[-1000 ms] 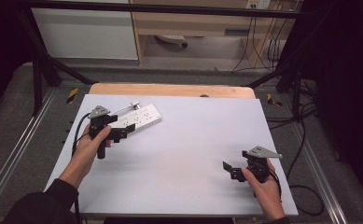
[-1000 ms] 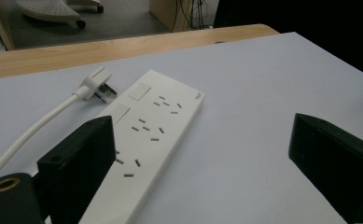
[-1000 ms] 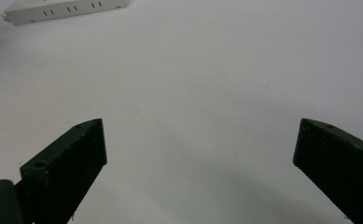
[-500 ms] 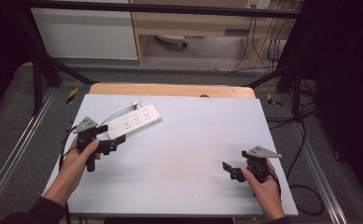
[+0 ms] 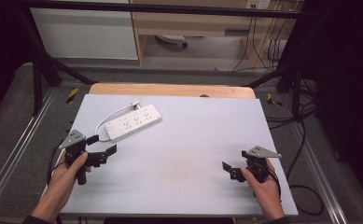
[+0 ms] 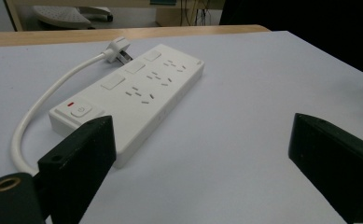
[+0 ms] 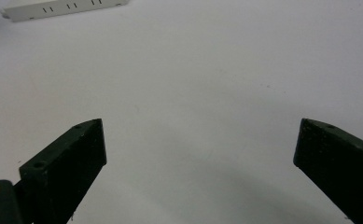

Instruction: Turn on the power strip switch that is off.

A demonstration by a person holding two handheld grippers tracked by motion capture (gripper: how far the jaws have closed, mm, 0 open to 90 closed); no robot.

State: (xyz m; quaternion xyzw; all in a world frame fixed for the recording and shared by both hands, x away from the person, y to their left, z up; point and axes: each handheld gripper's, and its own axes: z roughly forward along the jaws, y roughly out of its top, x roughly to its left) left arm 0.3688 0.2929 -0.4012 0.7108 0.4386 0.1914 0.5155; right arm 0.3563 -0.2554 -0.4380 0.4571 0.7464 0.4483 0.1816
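Tongs on both sides gape wide and hold nothing, left tongs [image 5: 102, 147] just short of the power strip [image 5: 132, 123], right tongs [image 5: 231, 170] well apart.

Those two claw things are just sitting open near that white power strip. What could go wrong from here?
The power strip lies flat and looks wide; the open left gripper, apart from it, might slip off its smooth sides when closing. Its short cord loops back beside it with the plug loose on the table, so a jaw could snag the cord and drag the strip. The right gripper sits far off, so it probably can't steady anything quickly.
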